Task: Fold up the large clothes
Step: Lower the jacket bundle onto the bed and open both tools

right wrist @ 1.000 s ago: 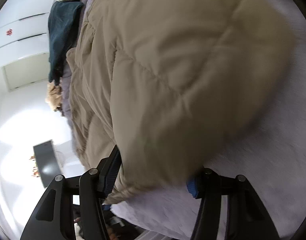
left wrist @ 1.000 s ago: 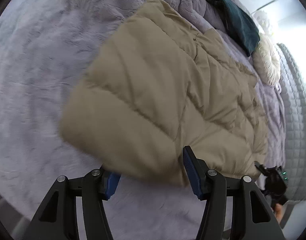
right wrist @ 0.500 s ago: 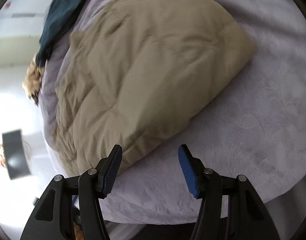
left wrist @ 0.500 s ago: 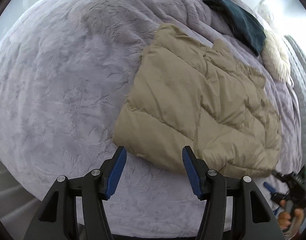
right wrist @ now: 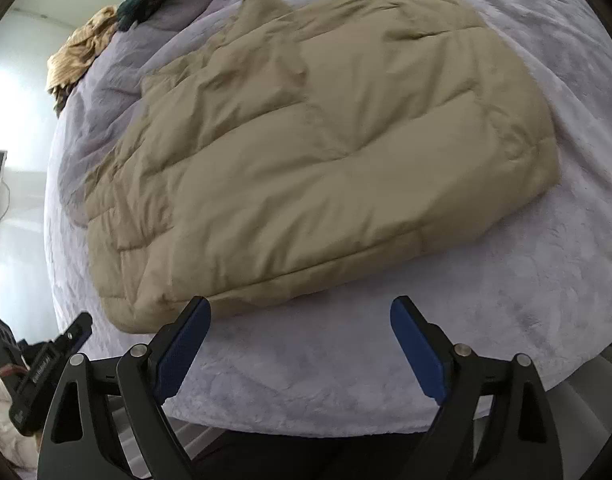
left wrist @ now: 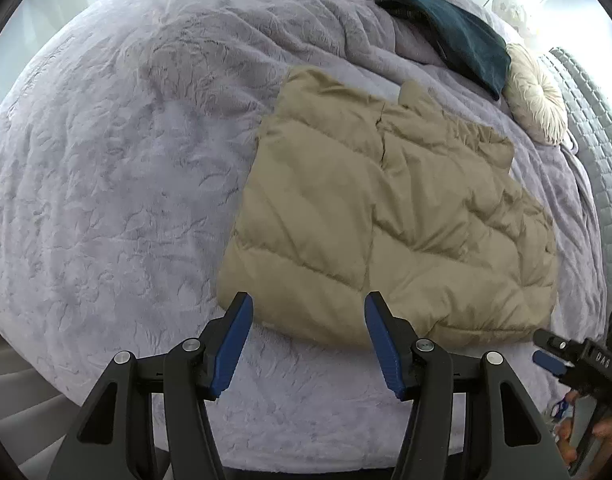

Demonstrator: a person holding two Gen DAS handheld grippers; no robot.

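1. Two grippers hover over the bed with nothing in them: the left gripper (left wrist: pixel 306 338) at the bottom centre of its own view and the right gripper (right wrist: pixel 300 342) at the bottom centre of its view both have their blue pads spread wide apart, gripping no cloth
2. The tan puffer jacket (left wrist: pixel 386 216) lies flat on the lilac plush blanket (left wrist: pixel 118 184), right of centre in the left view and across the upper middle of the right view (right wrist: pixel 306 140); it looks already folded into a rough rectangle
3. For a further fold, I judge the near hem is the edge to take, since it lies just beyond both pairs of pads
4. Bite deep enough to catch every layer; the slippery, puffy shell likely springs out of a shallow pinch
5. Lift both corners together and level, so the quilted panel folds over without twisting
6. Lay the hem toward the far edge, short of the dark blue garment (left wrist: pixel 462 36) and round cream cushion (left wrist: pixel 538 100) at the upper right of the left view
7. Press trapped air out before letting go, or the fold probably reopens
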